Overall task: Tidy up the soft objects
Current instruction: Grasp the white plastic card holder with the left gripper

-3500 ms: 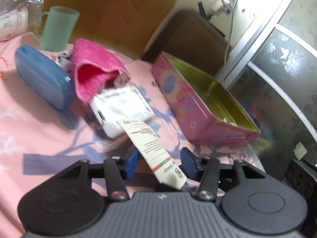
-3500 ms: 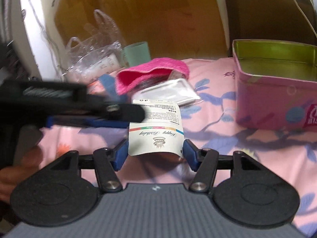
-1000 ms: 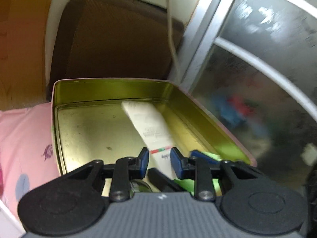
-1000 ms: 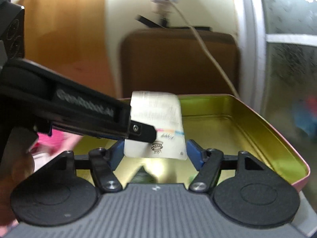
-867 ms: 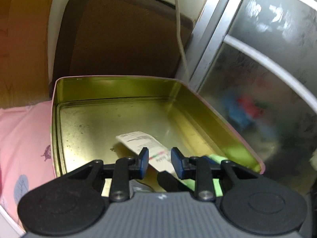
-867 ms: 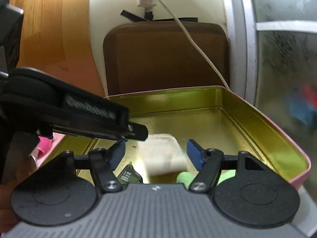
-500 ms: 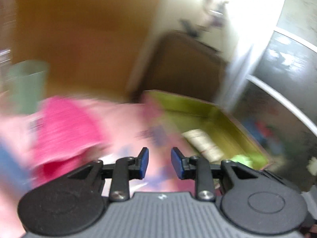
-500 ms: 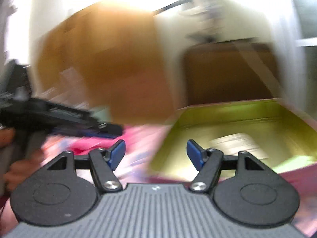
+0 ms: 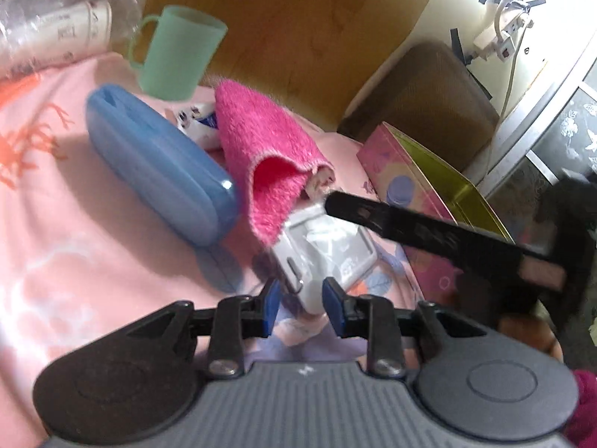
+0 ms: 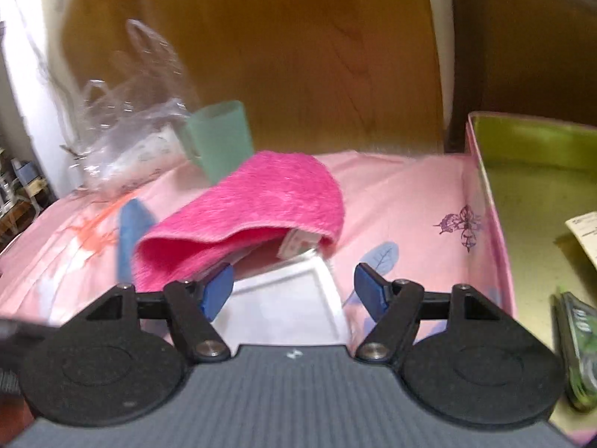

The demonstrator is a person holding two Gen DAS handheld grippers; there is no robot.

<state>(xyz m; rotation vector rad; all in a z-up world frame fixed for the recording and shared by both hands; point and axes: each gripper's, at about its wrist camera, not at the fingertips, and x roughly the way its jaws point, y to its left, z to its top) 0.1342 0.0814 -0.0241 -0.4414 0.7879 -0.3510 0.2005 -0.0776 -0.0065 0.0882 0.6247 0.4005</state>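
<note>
Left-wrist view: the left gripper [image 9: 300,310] points down at a white plastic pouch [image 9: 324,250] lying on a pink patterned bedsheet [image 9: 74,246]. Its jaws are opening; the pouch's near corner lies between the blue pads, and whether they touch it cannot be told. A pink towel [image 9: 261,156] is draped over the pouch's far end. To the left of the towel lies a blue case [image 9: 156,164]; behind it stand a green mug [image 9: 175,52] and a clear plastic bag [image 9: 56,26]. At right is the pink tin box [image 9: 421,194], its gold inside open to view. One black finger of the right gripper [image 9: 429,227] crosses in front of the box, its tip just beside the towel's opening.

Right-wrist view: the right gripper [image 10: 293,293] has its jaws spread wide and opening, gripping nothing; the pouch [image 10: 287,298] lies below and between them, with the towel [image 10: 253,209] just beyond. The tin box [image 10: 481,201] at right holds a white printed tube [image 10: 585,235] and a green packet [image 10: 578,351].
</note>
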